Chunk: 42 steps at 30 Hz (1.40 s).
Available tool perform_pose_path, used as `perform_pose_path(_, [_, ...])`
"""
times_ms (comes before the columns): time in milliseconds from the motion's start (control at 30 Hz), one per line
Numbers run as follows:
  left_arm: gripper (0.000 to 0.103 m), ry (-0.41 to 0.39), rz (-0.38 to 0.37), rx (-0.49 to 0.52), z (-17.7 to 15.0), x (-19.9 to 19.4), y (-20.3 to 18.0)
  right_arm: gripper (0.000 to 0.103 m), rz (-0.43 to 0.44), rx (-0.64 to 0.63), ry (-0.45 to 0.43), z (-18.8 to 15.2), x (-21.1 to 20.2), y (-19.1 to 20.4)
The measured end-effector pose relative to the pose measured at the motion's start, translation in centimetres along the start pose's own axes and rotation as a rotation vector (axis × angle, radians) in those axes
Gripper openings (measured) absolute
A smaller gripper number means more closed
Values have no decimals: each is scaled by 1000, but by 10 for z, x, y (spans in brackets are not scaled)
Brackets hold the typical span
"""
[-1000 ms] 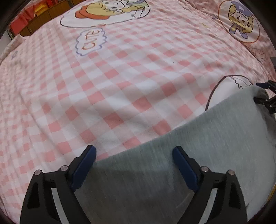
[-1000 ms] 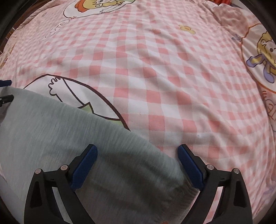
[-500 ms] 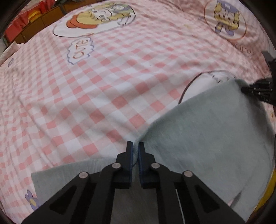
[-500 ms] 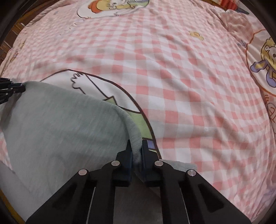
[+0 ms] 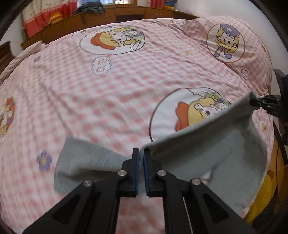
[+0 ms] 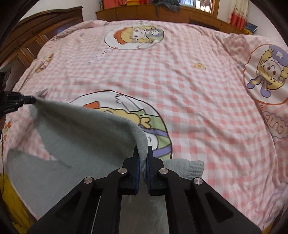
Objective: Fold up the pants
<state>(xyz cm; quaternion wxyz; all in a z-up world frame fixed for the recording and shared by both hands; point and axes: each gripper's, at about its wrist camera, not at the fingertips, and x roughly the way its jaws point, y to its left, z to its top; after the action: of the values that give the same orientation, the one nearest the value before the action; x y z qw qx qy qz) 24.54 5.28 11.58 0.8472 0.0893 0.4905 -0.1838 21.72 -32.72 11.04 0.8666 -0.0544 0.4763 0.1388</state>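
The left hand-held gripper has its two blue-padded jaws pinched nearly together on one corner of the grey pants, with a thin strip of cloth caught between the pads. The right hand-held gripper is clamped the same way on the other corner, a thick fold of the pants bulging up between its jaws. Between the two grips the top edge of the pants hangs in a slack curve, raised above the bed, and the rest of the cloth drapes down from that edge toward the near side. In the left wrist view a separate grey flap lies flat on the cover just to the left of the jaws; in the right wrist view a ribbed grey end pokes out on the cover just right of the jaws. The bed is covered in a pink and white checked quilt with round cartoon pictures, and one of these pictures lies directly beyond the lifted edge, partly hidden by it. Wooden cabinets stand beyond the far side of the bed, with red and white curtains behind them
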Motion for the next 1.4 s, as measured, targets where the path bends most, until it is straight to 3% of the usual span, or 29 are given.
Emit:
perform_pose_path(267, [5, -56, -17, -70, -57, -71, -31, 6, -5, -27, -26, -50, -51, 25])
perform_pose_path(367, [5, -88, 6, -52, -82, -95, -51, 6, -5, -28, -22, -70, -62, 30])
perform_pose_path(533, [5, -73, -17, -44, -129, -114, -83, 6, 4, -29, 9, -105, -68, 35])
perform_pose_path(767, [5, -13, -36, -94, -194, -100, -114, 6, -29, -52, 83, -157, -59, 40])
perform_pose_path(900, [5, 32, -57, -180, -225, -75, -114, 6, -56, -72, 134, -179, -45, 47])
perform_pose_path(1067, [5, 34, -39, -213, -240, -59, -109, 13, -67, -19, 173, -199, -33, 46])
perform_pose_path(1400, [6, 47, -88, -288, -256, -46, -98, 22, -36, 177, 97, -222, -59, 26])
